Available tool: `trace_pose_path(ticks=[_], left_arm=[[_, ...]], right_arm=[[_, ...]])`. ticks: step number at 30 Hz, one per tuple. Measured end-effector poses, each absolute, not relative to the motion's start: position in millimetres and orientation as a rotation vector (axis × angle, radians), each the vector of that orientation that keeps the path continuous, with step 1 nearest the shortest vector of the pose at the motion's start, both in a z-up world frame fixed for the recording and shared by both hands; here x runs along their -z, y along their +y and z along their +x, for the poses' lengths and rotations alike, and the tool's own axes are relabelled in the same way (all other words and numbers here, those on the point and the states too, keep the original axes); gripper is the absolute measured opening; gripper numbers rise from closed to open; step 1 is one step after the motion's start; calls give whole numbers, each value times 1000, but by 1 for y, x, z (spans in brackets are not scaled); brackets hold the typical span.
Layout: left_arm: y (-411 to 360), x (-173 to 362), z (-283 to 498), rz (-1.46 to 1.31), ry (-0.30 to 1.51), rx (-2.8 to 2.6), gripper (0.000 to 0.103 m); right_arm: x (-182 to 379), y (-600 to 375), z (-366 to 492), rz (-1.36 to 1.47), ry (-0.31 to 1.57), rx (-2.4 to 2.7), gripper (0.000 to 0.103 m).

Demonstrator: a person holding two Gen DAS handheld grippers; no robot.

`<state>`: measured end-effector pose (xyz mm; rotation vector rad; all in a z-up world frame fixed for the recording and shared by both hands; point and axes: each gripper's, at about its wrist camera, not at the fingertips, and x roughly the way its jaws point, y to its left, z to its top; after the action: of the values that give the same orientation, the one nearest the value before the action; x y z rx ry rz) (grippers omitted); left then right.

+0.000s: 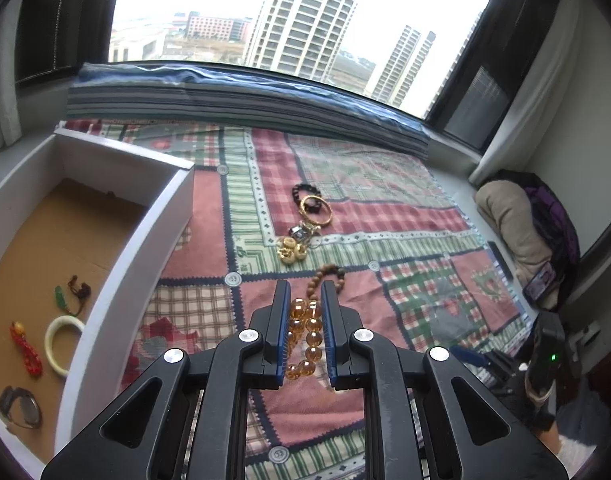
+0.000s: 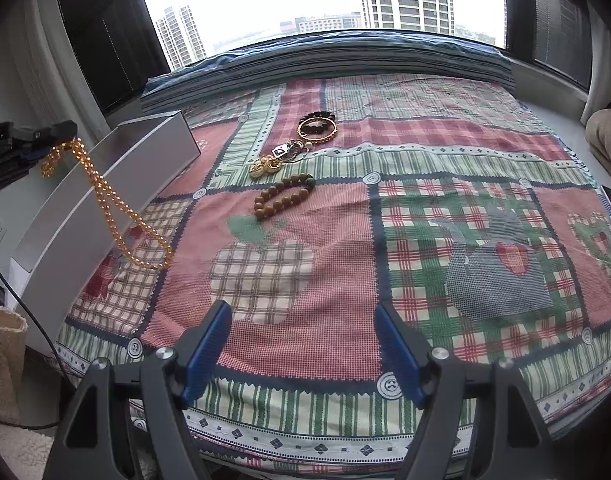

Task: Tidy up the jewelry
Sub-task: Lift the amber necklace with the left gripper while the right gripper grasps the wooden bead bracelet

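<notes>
My left gripper has its fingers clamped on the amber bead necklace. From the right wrist view it is lifted clear of the patchwork quilt, pointing in from the left edge, and the necklace hangs from it in a long loop beside the white box, the bottom of the loop low over the quilt near the box's outer wall. In the left wrist view the box sits just left of the gripper; on its cardboard floor I see a pale bangle, a red bead strand, a green pendant on a dark cord and a wristwatch.

My right gripper is held low over the near edge of the quilt, level and facing the window, its blue-padded fingers wide apart with nothing between them.

Farther up the quilt lie a wooden bead bracelet, gold ornaments, a gold bangle and a dark bead bracelet.
</notes>
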<state>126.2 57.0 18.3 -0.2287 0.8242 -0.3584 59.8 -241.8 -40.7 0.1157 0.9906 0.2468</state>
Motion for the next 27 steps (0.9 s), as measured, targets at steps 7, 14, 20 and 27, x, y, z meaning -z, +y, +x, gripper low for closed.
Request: trace_pose_path(ticks=[7,14,20,27], left_arm=[[73,-23,118,-250,804,322,13],[84,-21,115,-260,804,287,13],[91,-21,111,-272,803,279,13],[100,-30,107,-281,777,275,0]], right_arm=[[55,-277,173,189,1112,-198,74],[106,-243,255,302,1289,-246,38],[124,-195,278,118,1324,-213,32],[123,-180,281,7,1287,-222,14]])
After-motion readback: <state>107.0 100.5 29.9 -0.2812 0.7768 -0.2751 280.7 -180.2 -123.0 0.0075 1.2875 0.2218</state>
